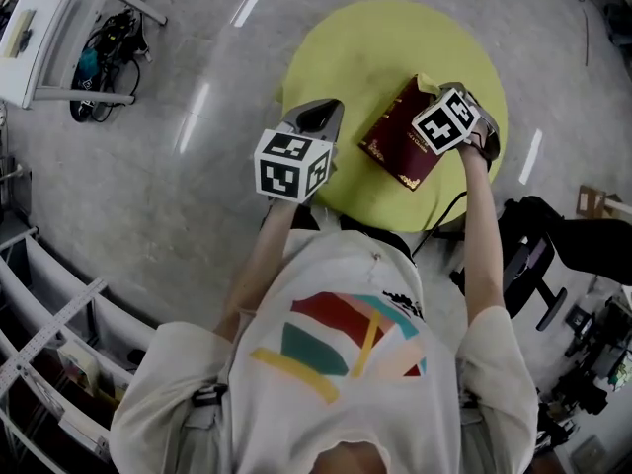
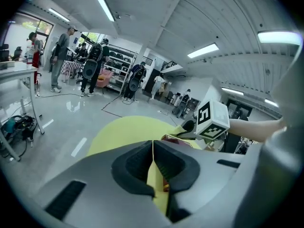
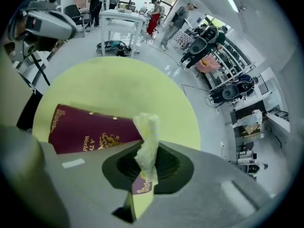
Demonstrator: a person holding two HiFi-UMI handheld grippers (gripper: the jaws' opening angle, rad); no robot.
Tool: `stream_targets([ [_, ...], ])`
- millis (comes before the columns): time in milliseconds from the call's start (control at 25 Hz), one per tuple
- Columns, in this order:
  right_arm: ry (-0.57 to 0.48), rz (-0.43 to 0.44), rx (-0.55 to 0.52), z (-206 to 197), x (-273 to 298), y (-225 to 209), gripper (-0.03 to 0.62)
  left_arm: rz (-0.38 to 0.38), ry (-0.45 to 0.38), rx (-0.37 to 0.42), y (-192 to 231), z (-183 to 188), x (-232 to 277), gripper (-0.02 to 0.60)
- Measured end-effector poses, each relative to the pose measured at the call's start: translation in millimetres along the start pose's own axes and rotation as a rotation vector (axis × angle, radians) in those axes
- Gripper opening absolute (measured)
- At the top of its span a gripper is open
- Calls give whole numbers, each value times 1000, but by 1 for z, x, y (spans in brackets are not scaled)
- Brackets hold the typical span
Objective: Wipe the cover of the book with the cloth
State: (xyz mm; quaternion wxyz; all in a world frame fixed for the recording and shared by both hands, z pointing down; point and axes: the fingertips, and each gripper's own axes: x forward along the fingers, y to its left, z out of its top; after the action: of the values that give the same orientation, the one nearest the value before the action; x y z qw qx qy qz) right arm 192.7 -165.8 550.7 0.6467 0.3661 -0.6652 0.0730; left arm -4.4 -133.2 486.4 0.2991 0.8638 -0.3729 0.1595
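Bringing the cloth to the book looks like the step in hand. The R gripper hangs steeply nose-down over the book's far end, its fingers clamped tight on a bunched tuft of the pale cloth. The tuft sticks out past the tips above the maroon cover; can't tell if it touches the cover yet, so the wipe prob. isn't started. The L gripper sits off the book's near-left side, apart from it, fingers pressed fully together w/ nothing btwn them. Next move prob. needs the R gripper lower so the tuft spreads flat on the cover, then a stroke along the book's length. The L gripper could pin the book's near edge, since the book may skid on a smooth top under the drag. The book lies closed, gold print up, on the round yellow bench. Around the book: glossy grey floor w/ light streaks, and a white table w/ cables under it far off to the book's left. There's shelving well back on the book's near-left, a black chair to its near-right, and people standing among racks of gear far beyond it.
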Motion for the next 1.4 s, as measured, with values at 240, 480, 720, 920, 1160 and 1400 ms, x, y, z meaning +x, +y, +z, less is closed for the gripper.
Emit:
stream_targets([
  [240, 45, -2, -12, 7, 29, -6, 30, 42, 11, -17, 17, -8, -9, 20],
  [480, 57, -13, -10, 6, 33, -3, 30, 68, 24, -48, 30, -16, -13, 21],
  [720, 34, 58, -13, 5, 22, 23, 30, 55, 17, -30, 25, -9, -10, 21],
  [920, 1, 112, -62, 8, 4, 73, 29, 40, 23, -10, 20, -6, -7, 21],
  [1160, -17, 166, -83, 11, -10, 117, 31, 6, 29, -15, 13, -4, -2, 21],
  [1400, -41, 219, -108, 15, -25, 150, 29, -18, -8, 8, 4, 15, -6, 20],
])
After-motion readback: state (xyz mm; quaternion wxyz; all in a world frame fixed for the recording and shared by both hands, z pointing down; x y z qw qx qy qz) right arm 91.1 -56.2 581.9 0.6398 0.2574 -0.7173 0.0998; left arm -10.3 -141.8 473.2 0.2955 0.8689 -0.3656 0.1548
